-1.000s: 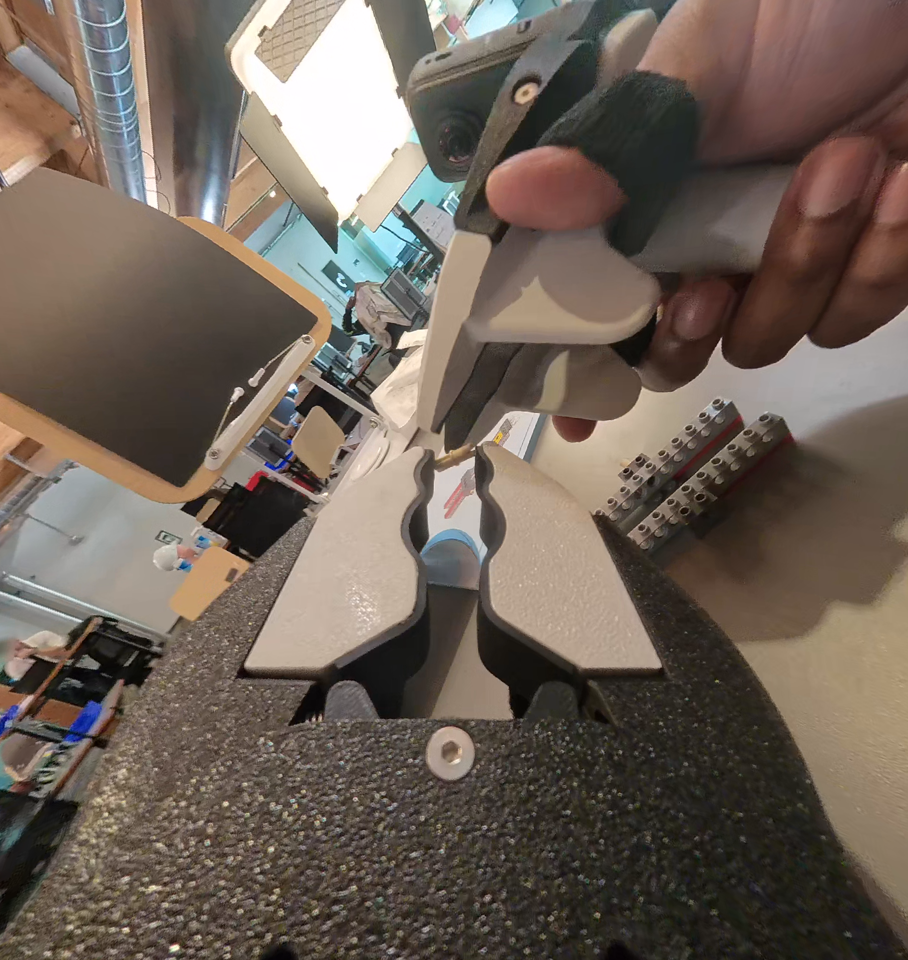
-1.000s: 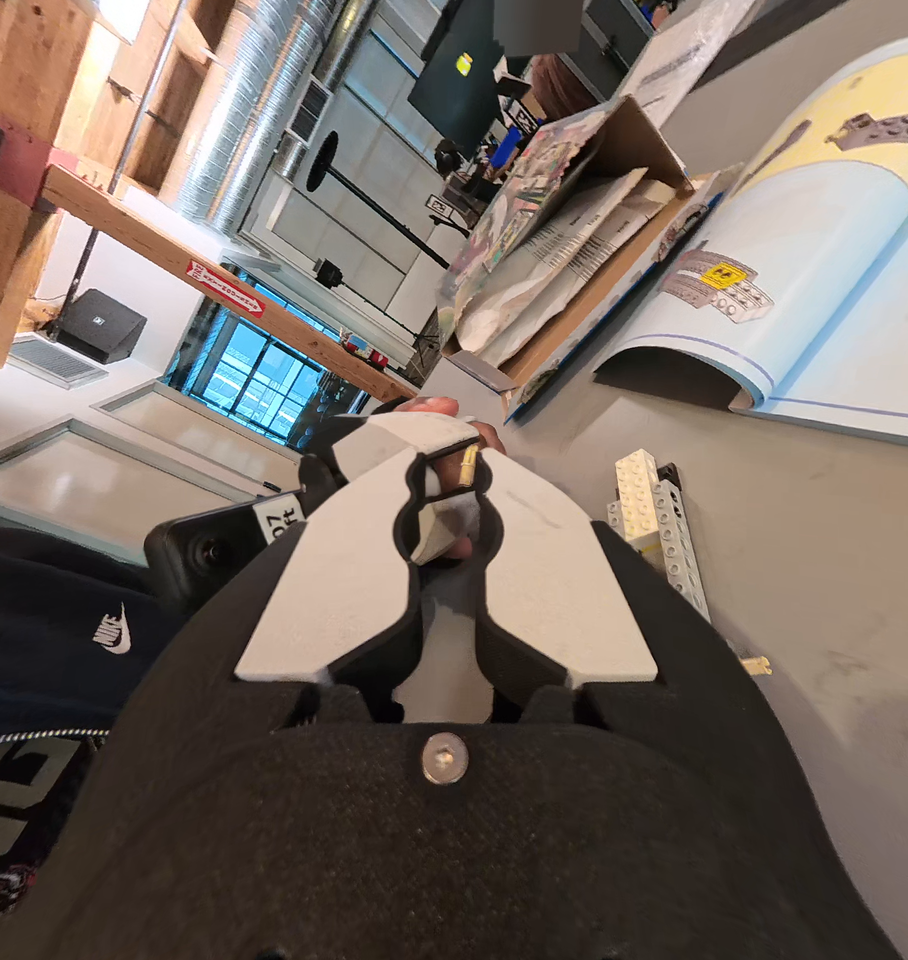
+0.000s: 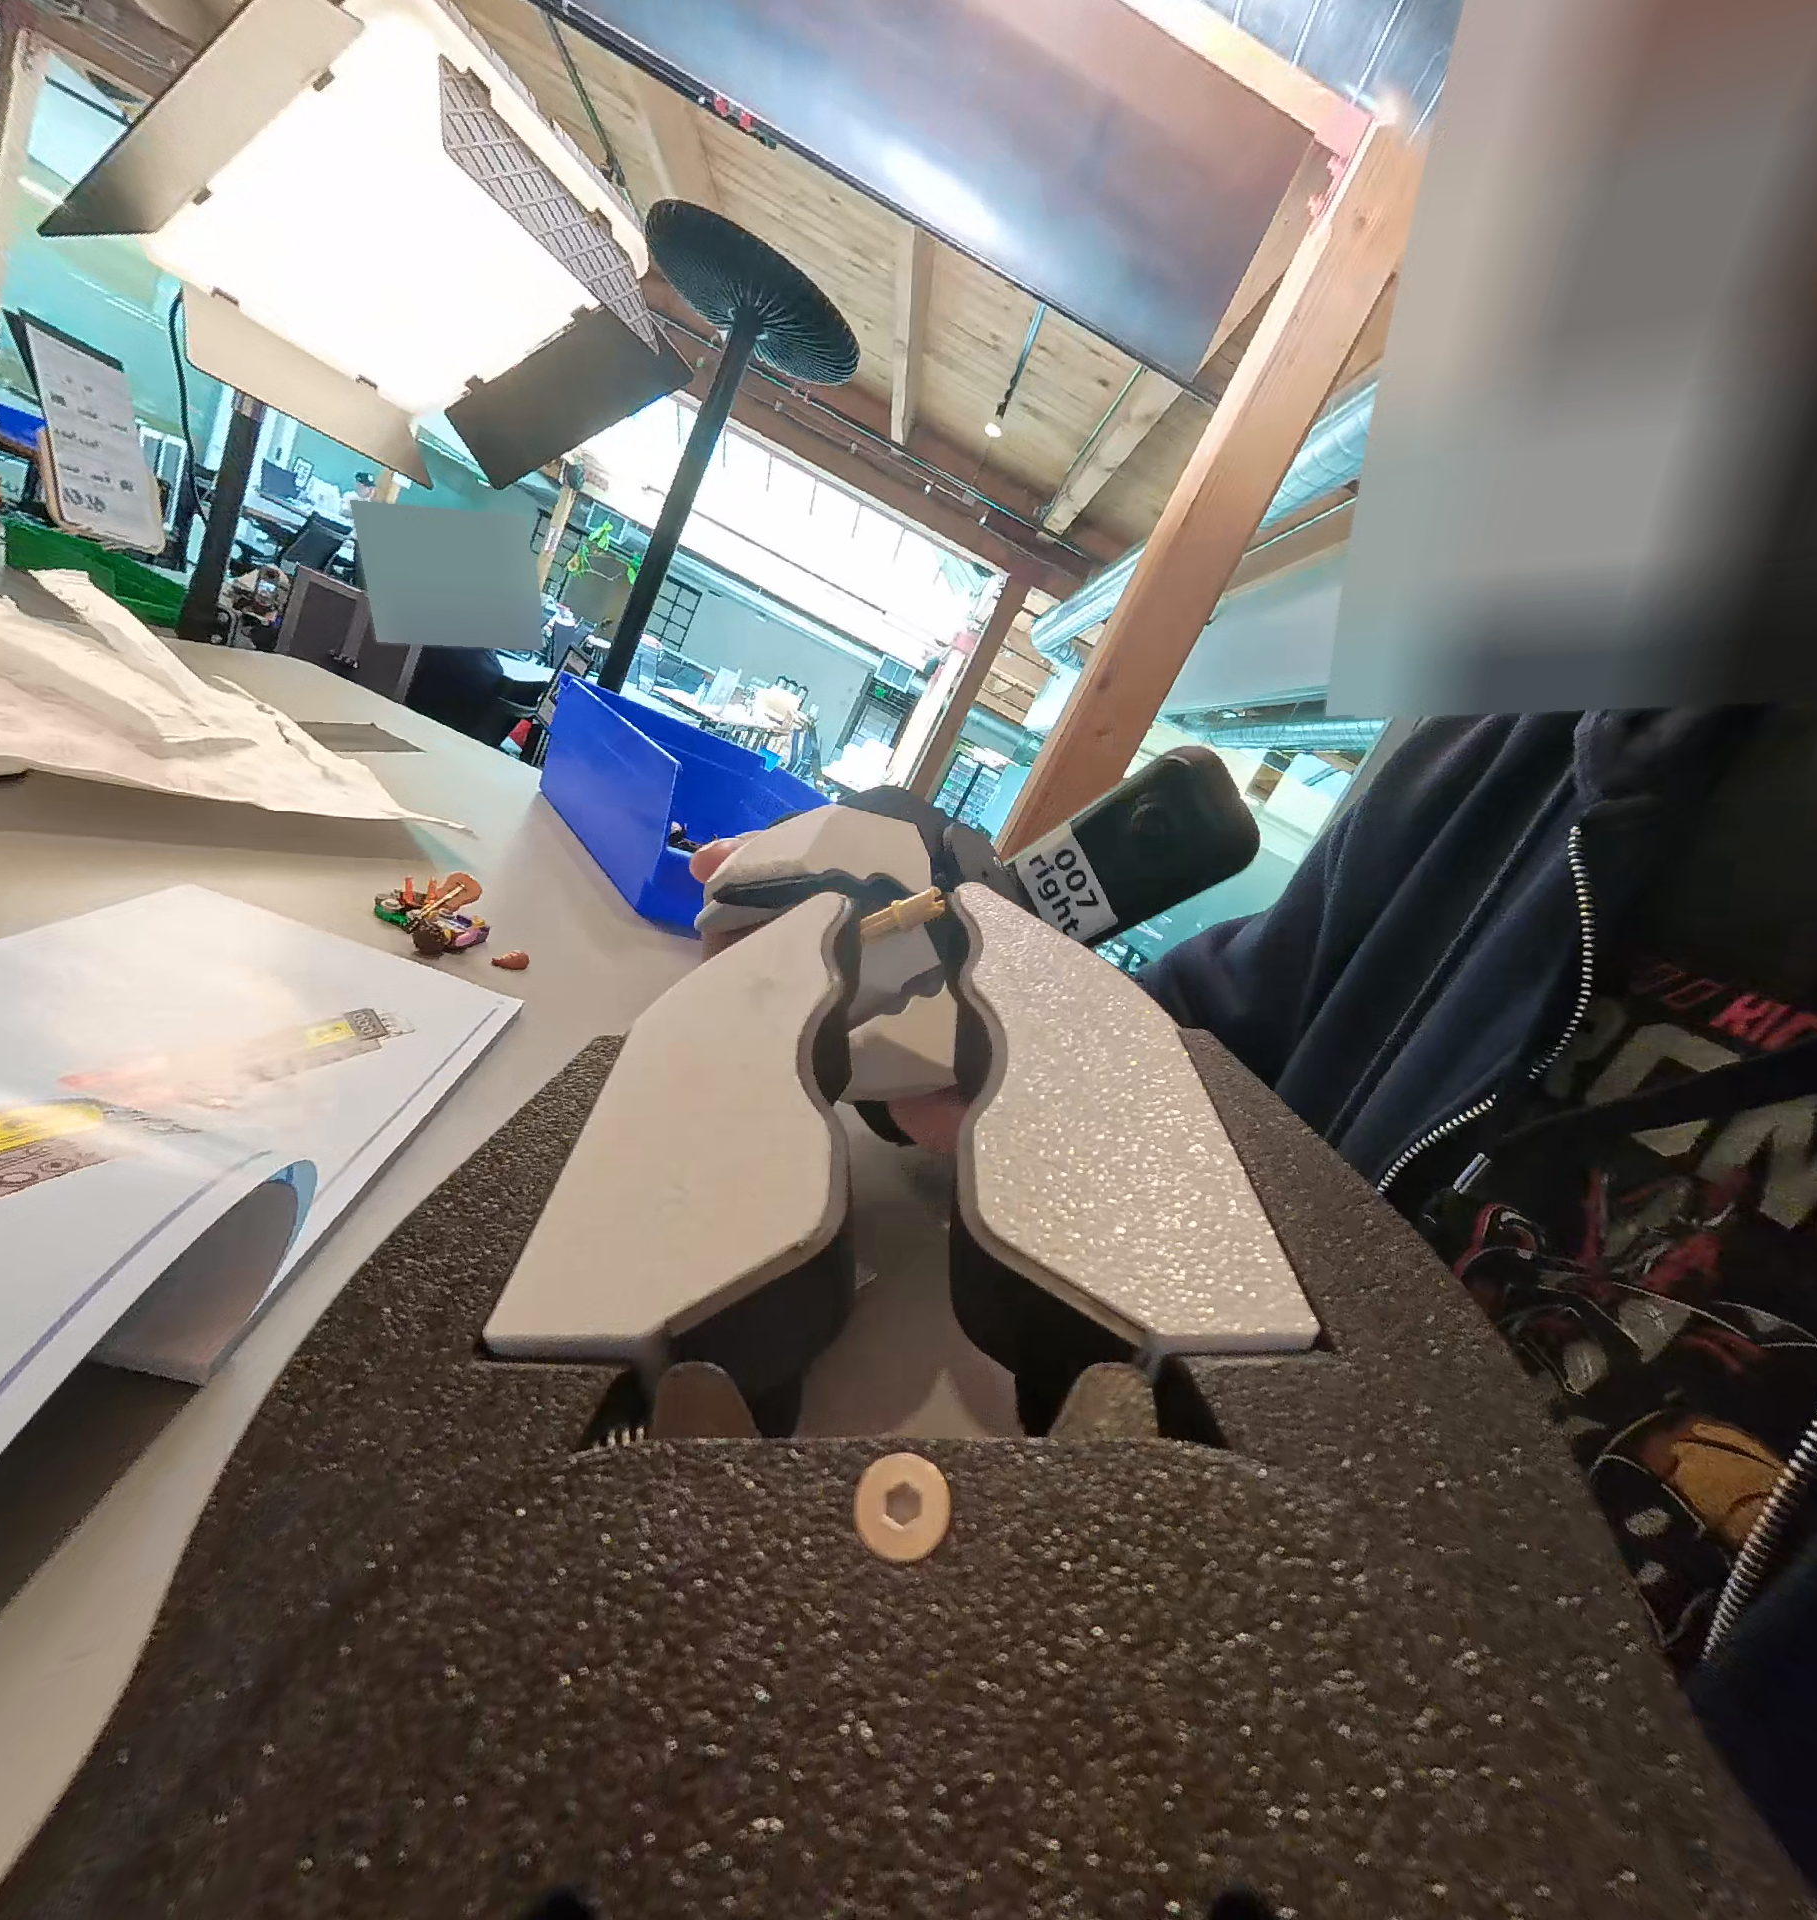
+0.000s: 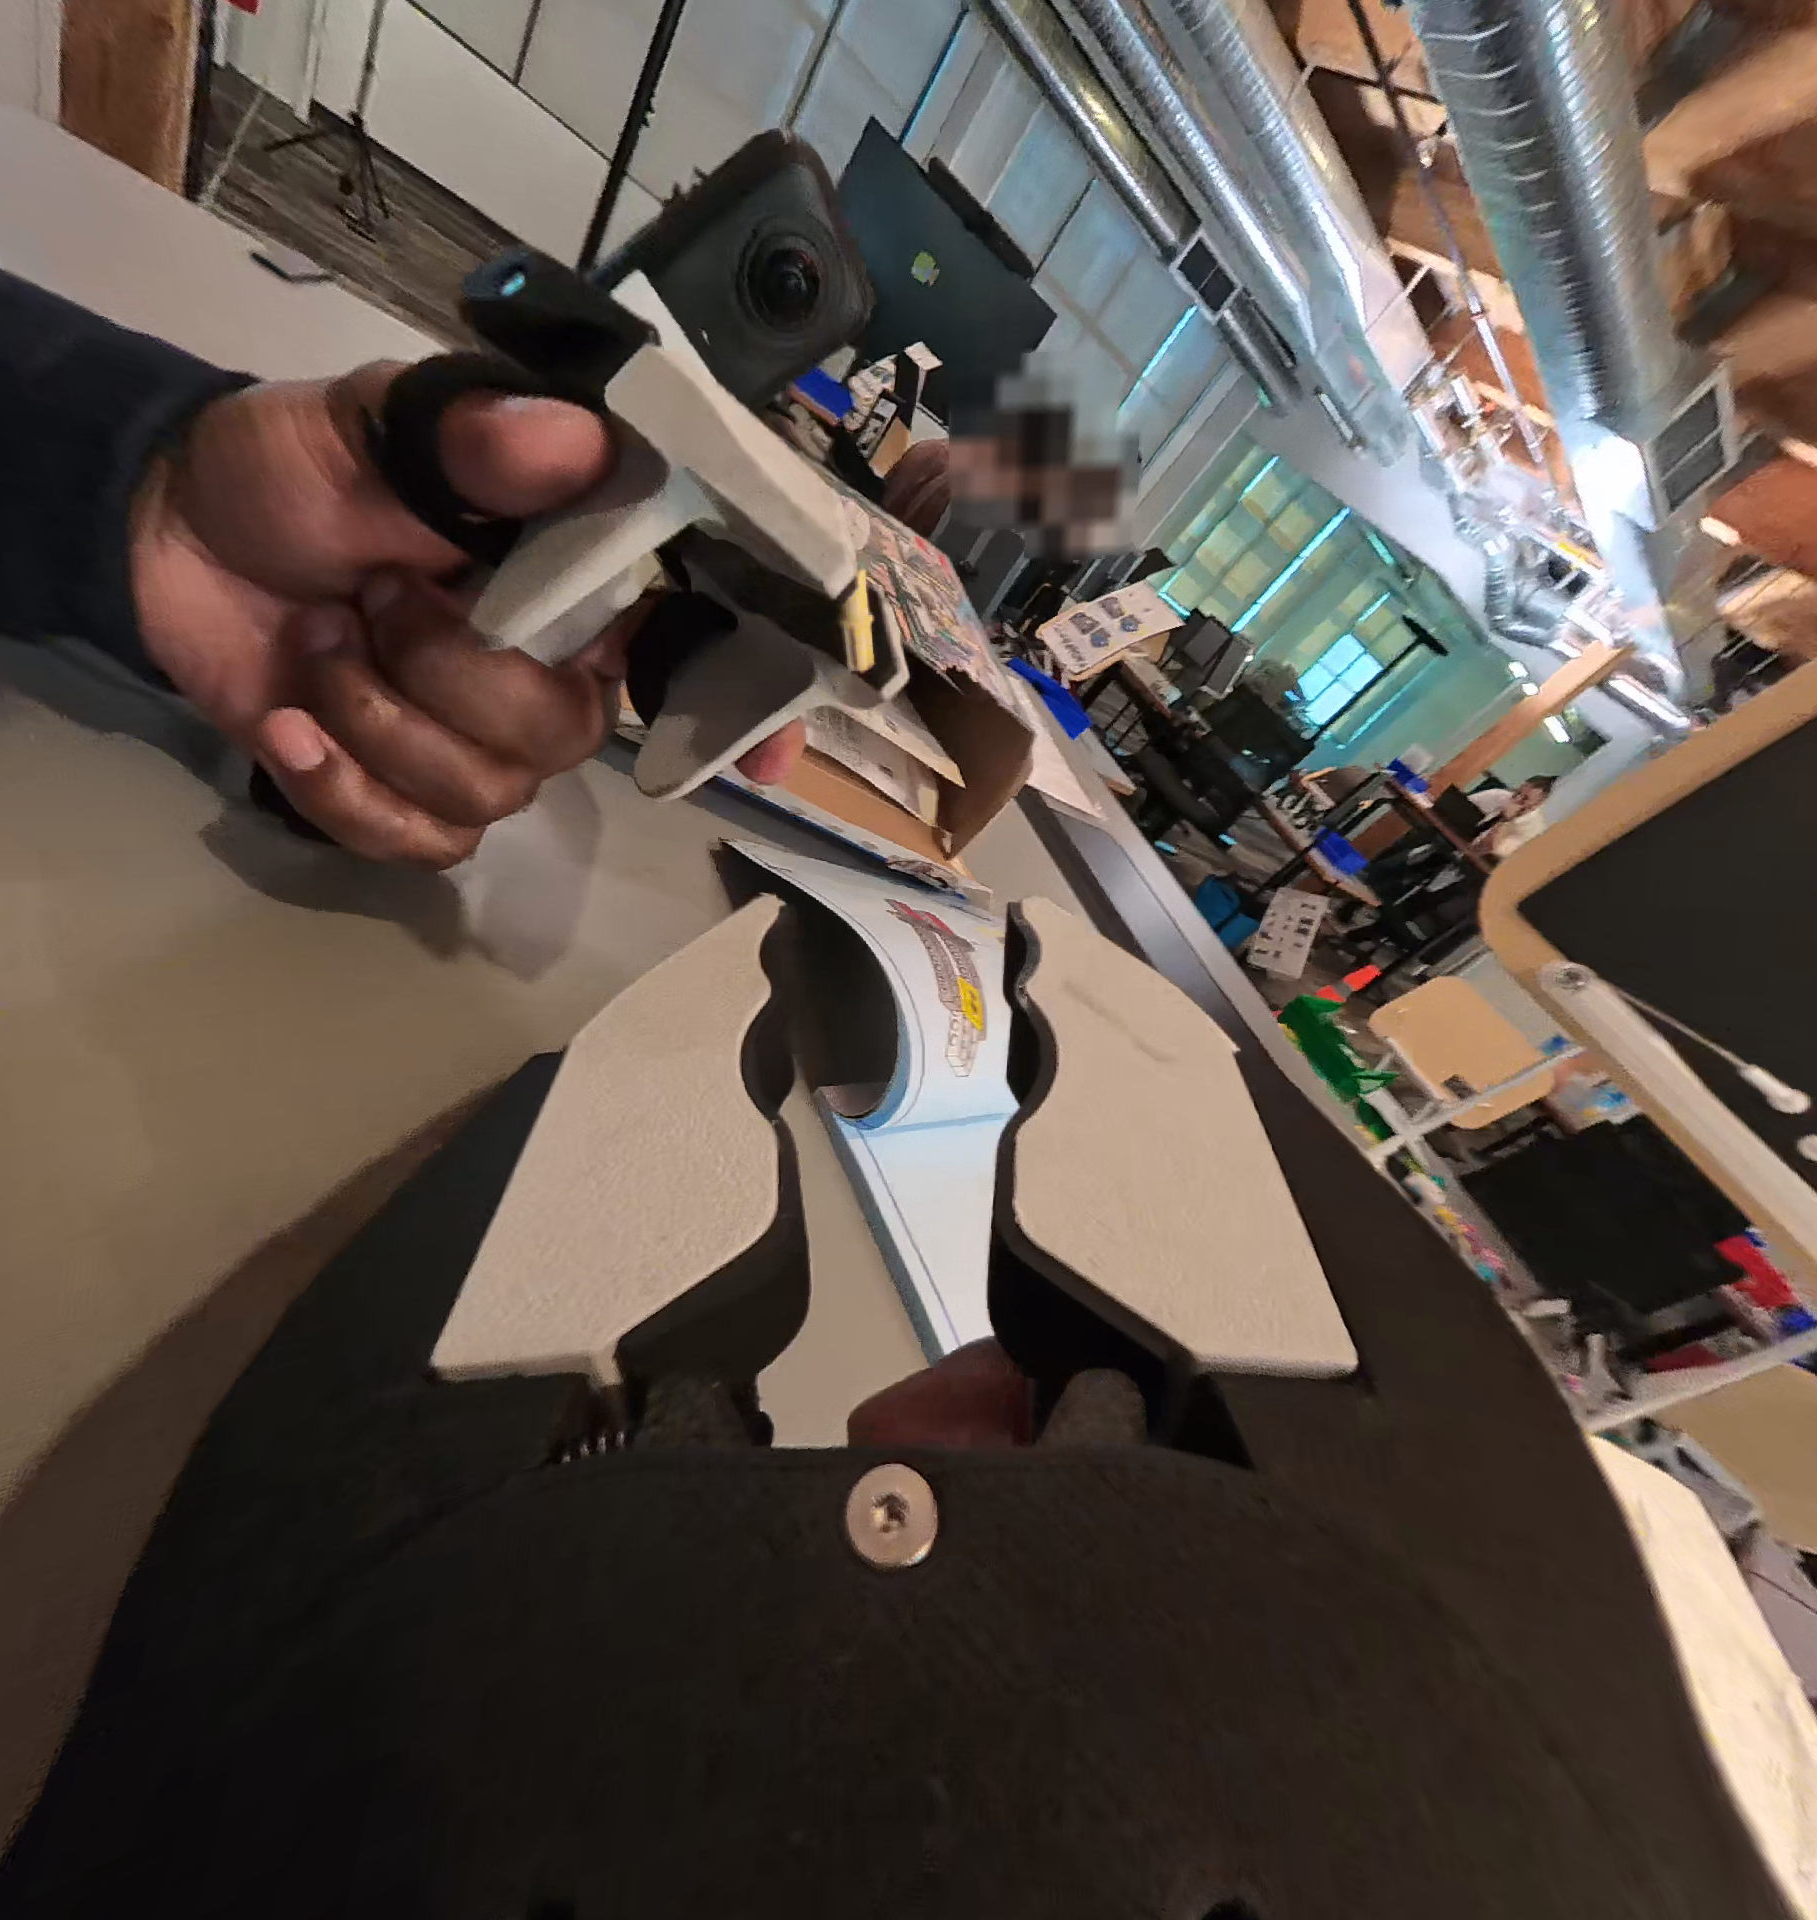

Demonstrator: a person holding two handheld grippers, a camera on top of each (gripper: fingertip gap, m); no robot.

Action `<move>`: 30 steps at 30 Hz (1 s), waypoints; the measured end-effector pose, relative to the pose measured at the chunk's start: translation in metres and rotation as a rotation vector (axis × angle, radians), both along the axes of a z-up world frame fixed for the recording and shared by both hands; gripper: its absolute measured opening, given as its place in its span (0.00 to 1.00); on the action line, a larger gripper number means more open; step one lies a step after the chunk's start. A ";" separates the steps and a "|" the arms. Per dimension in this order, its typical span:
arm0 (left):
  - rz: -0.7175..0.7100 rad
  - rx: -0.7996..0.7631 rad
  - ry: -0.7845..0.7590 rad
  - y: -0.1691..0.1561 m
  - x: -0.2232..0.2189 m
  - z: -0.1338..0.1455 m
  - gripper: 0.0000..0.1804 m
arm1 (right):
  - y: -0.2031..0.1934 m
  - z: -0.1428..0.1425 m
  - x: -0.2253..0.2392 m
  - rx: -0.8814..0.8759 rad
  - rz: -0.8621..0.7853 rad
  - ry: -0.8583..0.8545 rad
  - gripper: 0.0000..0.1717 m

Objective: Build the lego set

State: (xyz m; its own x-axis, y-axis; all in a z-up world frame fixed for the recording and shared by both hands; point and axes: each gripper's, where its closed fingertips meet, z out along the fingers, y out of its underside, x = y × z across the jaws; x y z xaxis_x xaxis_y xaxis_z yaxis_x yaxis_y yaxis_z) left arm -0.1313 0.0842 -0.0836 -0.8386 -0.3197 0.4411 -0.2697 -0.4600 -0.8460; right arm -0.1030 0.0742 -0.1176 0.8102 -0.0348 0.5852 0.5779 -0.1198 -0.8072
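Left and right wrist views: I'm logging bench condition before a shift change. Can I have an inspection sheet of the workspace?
Surface: pale grey tabletop.
Job's things: small tan plastic peg; open pale-blue instruction booklet.
Clutter: blue plastic bin; small colourful toy pieces; crumpled white paper; brown cardboard box.
Grippers: left tongs shut on the peg; right tongs open, nothing gripped, booklet beyond them.
Cables: nothing seen.
Surroundings: timber beams, silver ducts, lit panel lamp.

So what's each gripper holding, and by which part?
Left gripper holds a tan pin lengthwise, one fingertip on each end. Right gripper is open, holding nothing.
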 end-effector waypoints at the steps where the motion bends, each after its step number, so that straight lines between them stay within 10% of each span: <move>1: 0.002 0.003 0.000 0.000 0.001 -0.001 0.08 | 0.001 -0.002 0.000 0.001 -0.010 -0.019 0.22; 7: 0.025 -0.088 0.029 0.004 0.010 0.007 0.08 | -0.004 0.003 0.004 0.059 -0.079 -0.066 0.33; 12: 0.004 -0.602 0.259 0.017 0.033 0.012 0.08 | -0.008 0.001 0.009 0.044 -0.118 -0.177 0.34; 17: 0.002 -0.716 0.380 -0.003 0.038 -0.001 0.08 | -0.010 -0.003 -0.007 0.030 -0.041 -0.290 0.31; 30: 0.120 -0.300 0.311 -0.025 0.022 -0.014 0.08 | -0.020 0.003 -0.019 0.028 0.095 -0.042 0.27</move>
